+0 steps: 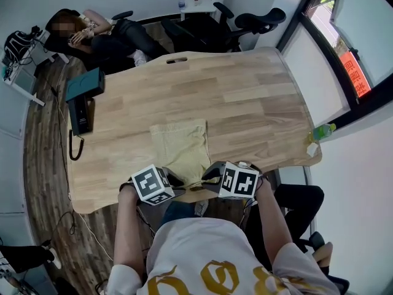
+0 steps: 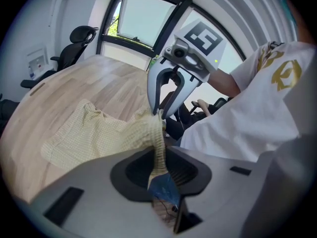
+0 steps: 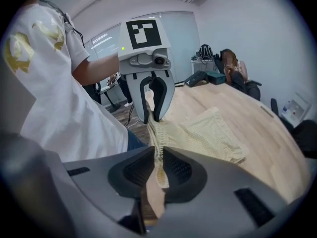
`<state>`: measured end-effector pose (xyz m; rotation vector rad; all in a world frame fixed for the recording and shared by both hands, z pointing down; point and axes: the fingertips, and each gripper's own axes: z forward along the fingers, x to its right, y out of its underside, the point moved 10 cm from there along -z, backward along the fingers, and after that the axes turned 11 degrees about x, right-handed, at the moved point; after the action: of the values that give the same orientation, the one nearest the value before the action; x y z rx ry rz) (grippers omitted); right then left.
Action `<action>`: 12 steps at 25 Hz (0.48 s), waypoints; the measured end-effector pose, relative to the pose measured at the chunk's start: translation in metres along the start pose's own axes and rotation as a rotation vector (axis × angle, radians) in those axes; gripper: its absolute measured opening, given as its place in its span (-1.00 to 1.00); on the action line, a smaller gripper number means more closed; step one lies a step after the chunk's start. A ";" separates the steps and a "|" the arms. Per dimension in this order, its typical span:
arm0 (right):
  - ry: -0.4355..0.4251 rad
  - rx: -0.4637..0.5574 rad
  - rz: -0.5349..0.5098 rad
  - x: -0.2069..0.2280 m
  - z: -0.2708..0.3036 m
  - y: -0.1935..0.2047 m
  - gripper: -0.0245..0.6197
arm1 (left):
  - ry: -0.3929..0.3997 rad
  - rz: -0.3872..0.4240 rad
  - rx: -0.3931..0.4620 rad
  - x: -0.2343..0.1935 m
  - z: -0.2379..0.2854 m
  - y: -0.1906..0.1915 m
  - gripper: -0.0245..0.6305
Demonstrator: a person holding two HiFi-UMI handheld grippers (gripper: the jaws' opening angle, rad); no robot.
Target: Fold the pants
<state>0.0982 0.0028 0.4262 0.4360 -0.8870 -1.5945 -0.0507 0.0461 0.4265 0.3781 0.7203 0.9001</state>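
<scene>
Pale yellow pants (image 1: 181, 145) lie on the wooden table (image 1: 245, 103), with their near edge lifted off the table's front edge. My left gripper (image 1: 176, 187) and right gripper (image 1: 206, 182) are close together at that edge. In the left gripper view a bunched strip of the pants (image 2: 99, 133) runs down between the closed jaws of the left gripper (image 2: 159, 165). In the same view the right gripper (image 2: 160, 113) pinches the cloth right beside it. The right gripper (image 3: 158, 165) is likewise shut on a fold of the pants (image 3: 208, 133), facing the left gripper (image 3: 151, 117).
A teal box and a black device (image 1: 83, 97) with a cable sit at the table's left end. A green bottle (image 1: 323, 131) stands by the right edge. Office chairs (image 1: 252, 22) and a reclining person (image 1: 92, 32) are beyond the far side.
</scene>
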 end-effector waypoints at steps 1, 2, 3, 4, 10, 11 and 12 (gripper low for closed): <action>0.021 0.012 -0.020 0.006 -0.001 -0.004 -0.76 | -0.003 0.005 0.006 -0.005 -0.004 -0.002 -0.69; 0.041 0.029 -0.030 0.012 -0.003 -0.006 -0.76 | -0.004 0.007 0.016 -0.010 -0.008 -0.004 -0.69; 0.059 0.049 -0.029 0.018 -0.005 -0.007 -0.76 | -0.002 0.003 0.028 -0.016 -0.011 -0.007 -0.69; 0.073 0.069 -0.022 0.024 -0.006 -0.008 -0.76 | 0.004 -0.005 0.036 -0.022 -0.013 -0.009 -0.68; 0.118 0.109 -0.012 0.061 -0.003 -0.018 -0.76 | -0.003 -0.016 0.027 -0.068 -0.029 -0.021 -0.68; 0.131 0.109 -0.019 0.068 -0.003 -0.020 -0.77 | -0.014 -0.011 0.034 -0.075 -0.032 -0.023 -0.68; 0.146 0.112 -0.026 0.075 -0.003 -0.023 -0.77 | -0.025 -0.003 0.041 -0.082 -0.035 -0.026 -0.68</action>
<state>0.0682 -0.0690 0.4216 0.6367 -0.8646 -1.5203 -0.0950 -0.0355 0.4200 0.4240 0.7174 0.8776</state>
